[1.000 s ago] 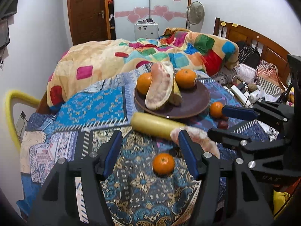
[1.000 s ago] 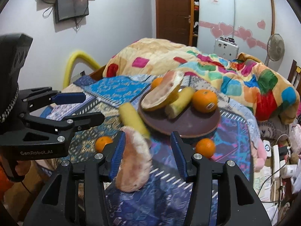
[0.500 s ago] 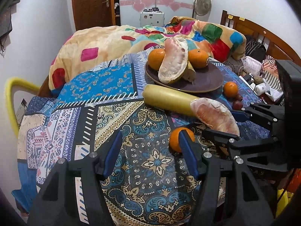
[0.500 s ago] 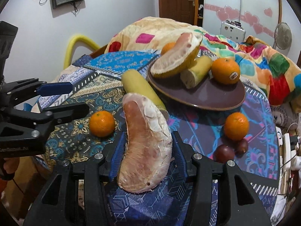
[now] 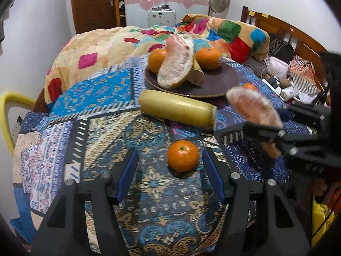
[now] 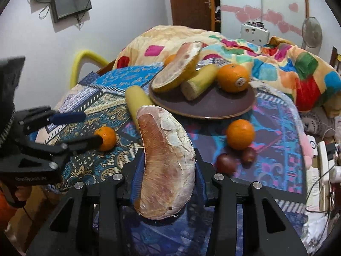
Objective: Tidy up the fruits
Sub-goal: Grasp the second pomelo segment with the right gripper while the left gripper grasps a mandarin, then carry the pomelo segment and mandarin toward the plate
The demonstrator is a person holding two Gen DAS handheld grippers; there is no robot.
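Note:
My right gripper (image 6: 168,170) is shut on a peeled pomelo wedge (image 6: 168,162) and holds it above the patterned cloth; the wedge also shows in the left wrist view (image 5: 253,108). My left gripper (image 5: 170,166) is open, with a small orange (image 5: 182,158) on the cloth between its fingers. A brown plate (image 6: 213,106) holds another pomelo wedge (image 6: 177,68), a corn piece (image 6: 200,81) and two oranges. A yellow corn cob (image 5: 177,107) lies in front of the plate.
A loose orange (image 6: 240,134) and two dark round fruits (image 6: 227,163) lie on the cloth right of the held wedge. A colourful quilt (image 5: 119,42) is piled behind the plate. A power strip (image 6: 324,162) and cables lie at the right edge.
The right gripper has closed on the pomelo wedge and lifted it. The left gripper has come around the small orange, which now sits between its fingers.

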